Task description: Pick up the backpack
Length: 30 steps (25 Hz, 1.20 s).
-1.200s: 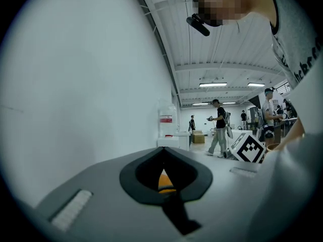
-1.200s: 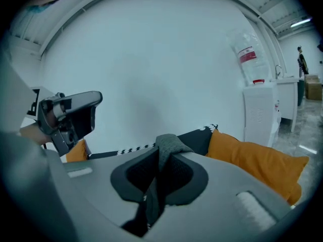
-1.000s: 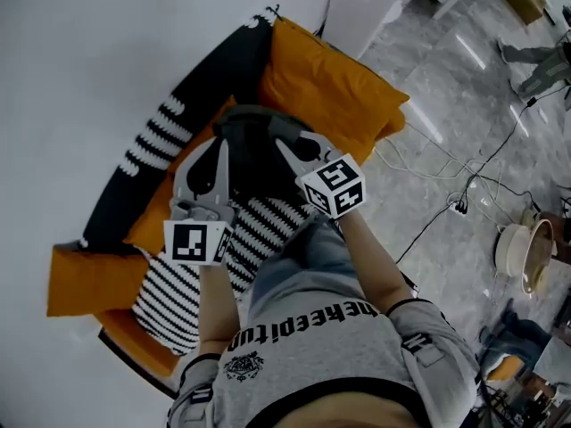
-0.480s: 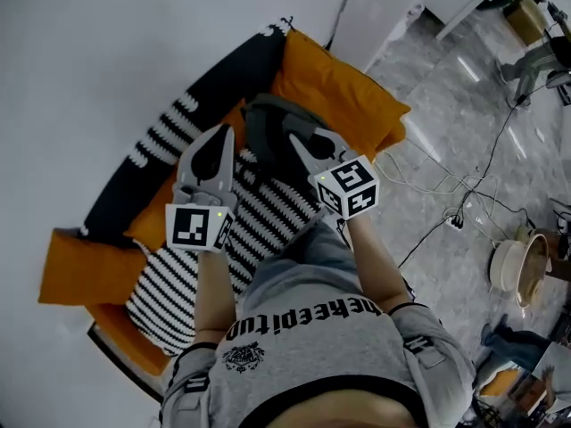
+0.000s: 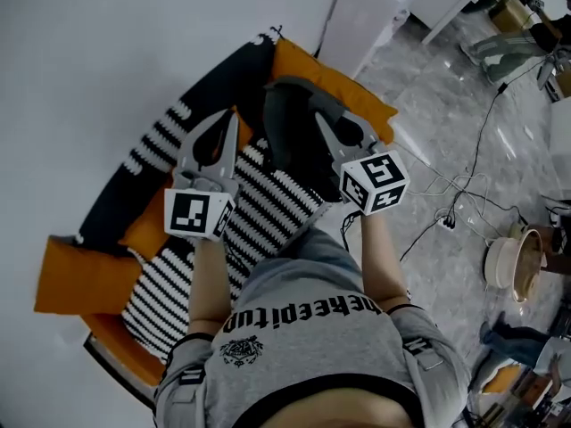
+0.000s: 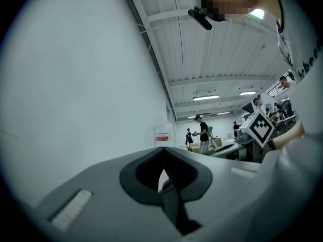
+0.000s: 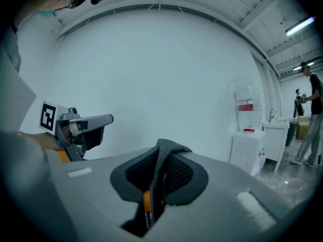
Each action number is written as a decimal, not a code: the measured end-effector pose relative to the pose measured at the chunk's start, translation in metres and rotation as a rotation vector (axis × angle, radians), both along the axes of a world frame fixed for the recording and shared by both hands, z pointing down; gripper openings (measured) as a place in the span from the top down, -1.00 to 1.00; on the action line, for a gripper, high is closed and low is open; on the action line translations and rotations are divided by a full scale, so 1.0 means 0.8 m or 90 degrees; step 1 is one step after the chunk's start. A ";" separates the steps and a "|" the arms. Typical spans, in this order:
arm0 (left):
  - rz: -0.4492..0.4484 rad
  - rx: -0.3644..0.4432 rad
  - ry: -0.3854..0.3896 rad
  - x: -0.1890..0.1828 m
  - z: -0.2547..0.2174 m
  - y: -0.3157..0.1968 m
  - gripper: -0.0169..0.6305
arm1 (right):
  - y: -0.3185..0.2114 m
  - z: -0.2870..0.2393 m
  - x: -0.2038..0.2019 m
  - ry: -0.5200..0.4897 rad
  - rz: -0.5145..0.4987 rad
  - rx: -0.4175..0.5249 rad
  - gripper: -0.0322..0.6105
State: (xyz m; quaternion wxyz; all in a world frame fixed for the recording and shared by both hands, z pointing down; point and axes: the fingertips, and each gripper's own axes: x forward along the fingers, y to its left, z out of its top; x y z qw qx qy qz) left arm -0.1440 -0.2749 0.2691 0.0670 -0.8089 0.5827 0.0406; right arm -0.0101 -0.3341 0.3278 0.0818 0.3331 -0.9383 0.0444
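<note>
The dark grey backpack hangs lifted above the striped seat, between my two grippers. My right gripper is shut on a grey mesh strap of the backpack; an orange zip pull hangs below its jaws. My left gripper is to the left of the backpack with its jaws shut. In the left gripper view a thin dark strap runs down from the closed jaws of my left gripper. The right gripper view shows my right gripper and my left gripper at the left.
The seat is a round chair with orange cushions, a black striped back and a black-and-white striped cover. A white wall lies behind it, a white cabinet to the right. Cables and a pot lie on the floor.
Both grippers have risen, the right one more, and the backpack has come up off the striped seat with them. The right gripper has also shifted to the right.
</note>
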 end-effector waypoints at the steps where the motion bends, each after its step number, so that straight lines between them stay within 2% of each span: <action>1: 0.004 0.003 -0.002 0.003 -0.003 -0.002 0.90 | -0.002 -0.007 0.005 -0.004 0.005 0.006 0.79; 7: 0.022 0.016 -0.009 0.019 -0.018 -0.008 0.90 | -0.002 -0.045 0.026 -0.025 0.024 0.042 0.79; 15: 0.029 0.016 -0.020 0.025 -0.025 -0.018 0.90 | 0.001 -0.078 0.030 -0.045 0.026 0.091 0.79; 30: 0.030 0.006 -0.027 0.029 -0.021 -0.026 0.90 | -0.003 -0.084 0.038 -0.078 0.036 0.098 0.79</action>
